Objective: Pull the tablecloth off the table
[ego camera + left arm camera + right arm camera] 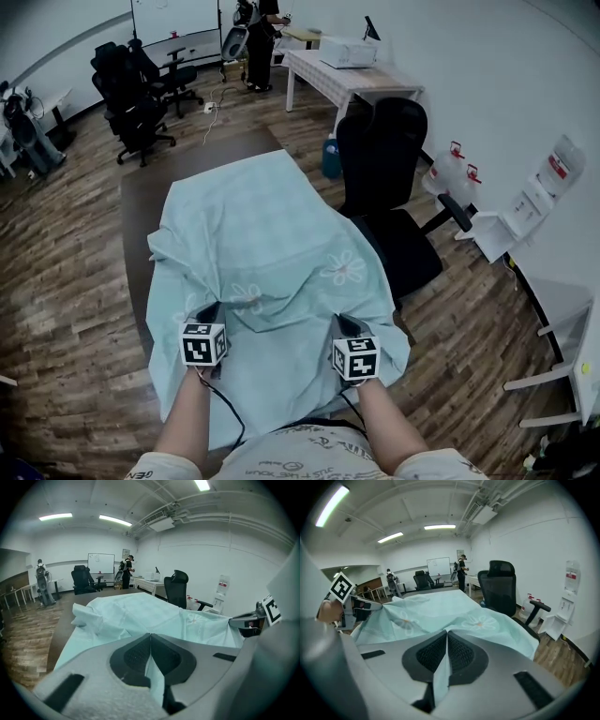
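The tablecloth (pixel 272 253), pale green with flower prints, is seen spread over most of the table (pixel 136 202). Its near edge is gathered up at 6 o'clock, towards the person. A thin fold of that edge is pinched between the closed jaws of the left gripper (pixel 208 309) at about 7 o'clock. A second fold is clamped the same way by the right gripper (pixel 339 323) at about 5 o'clock. In both gripper views the cloth is seen rising straight out from between the pressed pads.

The task is judged to be in its early part. Bare brown tabletop is exposed at 12 o'clock and in a strip along 9 o'clock. The cloth's corner at 9 o'clock is rumpled and folded back. The bulk of the fabric lies on the tabletop and is left to be drawn off towards 6 o'clock. Part of it is draped over the edge at 3 o'clock.

Just beside that edge, at 2 o'clock, a black office chair (pixel 389 178) is parked, close enough that a snag on the hanging cloth is thought possible. Farther off at 12 o'clock a white desk (pixel 347 80) and a standing person (pixel 262 37) are seen, well apart from the table.
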{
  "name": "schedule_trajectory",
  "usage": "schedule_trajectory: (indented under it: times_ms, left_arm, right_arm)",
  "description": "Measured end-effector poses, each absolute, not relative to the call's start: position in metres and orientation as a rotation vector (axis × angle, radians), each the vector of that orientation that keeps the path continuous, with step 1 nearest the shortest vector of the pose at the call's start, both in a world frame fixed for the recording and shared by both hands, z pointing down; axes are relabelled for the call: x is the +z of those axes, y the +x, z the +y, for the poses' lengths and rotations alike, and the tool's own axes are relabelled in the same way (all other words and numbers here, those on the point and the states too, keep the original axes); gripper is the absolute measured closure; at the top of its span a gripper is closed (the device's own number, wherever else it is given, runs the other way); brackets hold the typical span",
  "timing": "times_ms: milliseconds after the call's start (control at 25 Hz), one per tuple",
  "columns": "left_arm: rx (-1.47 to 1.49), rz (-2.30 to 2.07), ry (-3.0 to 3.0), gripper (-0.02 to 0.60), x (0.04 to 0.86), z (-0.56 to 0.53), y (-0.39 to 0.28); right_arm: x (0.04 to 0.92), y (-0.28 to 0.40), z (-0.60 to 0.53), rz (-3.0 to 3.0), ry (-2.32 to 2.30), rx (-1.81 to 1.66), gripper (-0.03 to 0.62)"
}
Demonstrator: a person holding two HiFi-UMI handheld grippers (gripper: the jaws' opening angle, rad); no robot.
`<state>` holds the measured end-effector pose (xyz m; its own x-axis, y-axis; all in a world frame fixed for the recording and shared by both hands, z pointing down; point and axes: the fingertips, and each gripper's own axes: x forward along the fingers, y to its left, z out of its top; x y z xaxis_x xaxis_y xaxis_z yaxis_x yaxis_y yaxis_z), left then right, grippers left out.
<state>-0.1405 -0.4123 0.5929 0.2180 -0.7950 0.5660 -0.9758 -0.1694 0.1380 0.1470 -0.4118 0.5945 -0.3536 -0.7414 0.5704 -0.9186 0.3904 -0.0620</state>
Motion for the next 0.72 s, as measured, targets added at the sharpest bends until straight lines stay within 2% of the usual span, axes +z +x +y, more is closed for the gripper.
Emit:
schedule_trajectory:
  times_ms: [400, 720]
  left_arm:
    - [0.361, -1.742, 2.213, 0.571, 0.489, -0.387, -0.069]
    - [0.304, -1.803, 2.252, 0.569, 0.469, -0.363, -0.041]
  right_arm:
    - [0.492, 0.084, -0.386, -2.571, 1.178, 0.297, 0.58]
    - [0.467, 0.072, -0.365, -2.682, 1.101, 0.217, 0.58]
